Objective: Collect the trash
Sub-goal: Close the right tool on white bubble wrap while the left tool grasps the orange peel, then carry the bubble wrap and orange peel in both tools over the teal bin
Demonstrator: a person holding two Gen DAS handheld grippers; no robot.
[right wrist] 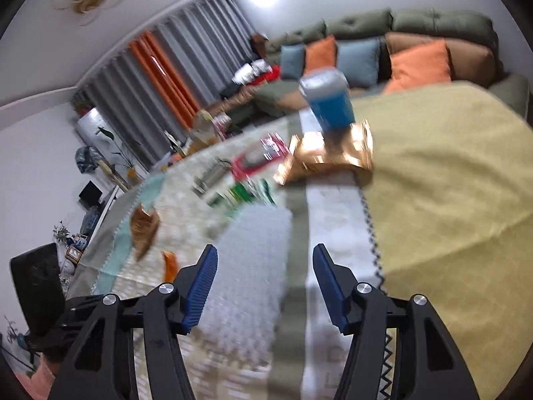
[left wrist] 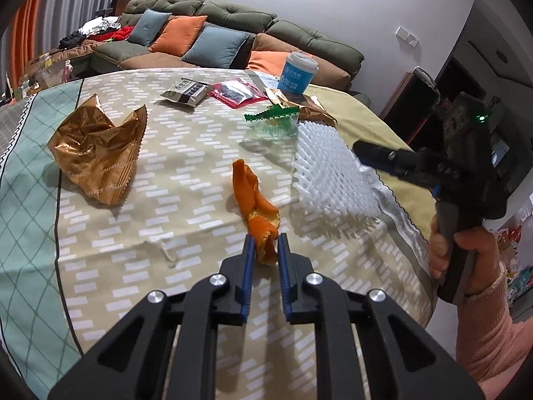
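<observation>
The left gripper has its blue ribbed pads closed on the near end of a curled orange fruit peel. The peel's far end lies on the patterned beige tablecloth, toward the near edge of the table.

The right gripper stands wide open with nothing between its pads. It hangs over a white ridged plastic tray, which lies near the table's right edge, partly on a yellow-green cloth. The right-wrist view is blurred. The right hand, in a pink sleeve, grips the tool's handle beyond that edge.

Legible writing is scarce. The crumpled bronze foil bag, toward the left edge, carries small pale lettering too distorted to read with confidence. The blue paper cup with a white lid, at the far edge, bears white characters that cannot be read reliably. The label on the flat dark-and-white packet is too small to make out. Beside it lies a red-edged clear pouch. Next come a gold foil wrapper and a green-topped clear wrapper, which touches the tray's far corner.

Bare cloth lies between the bronze bag and the peel, and along the near edge.
</observation>
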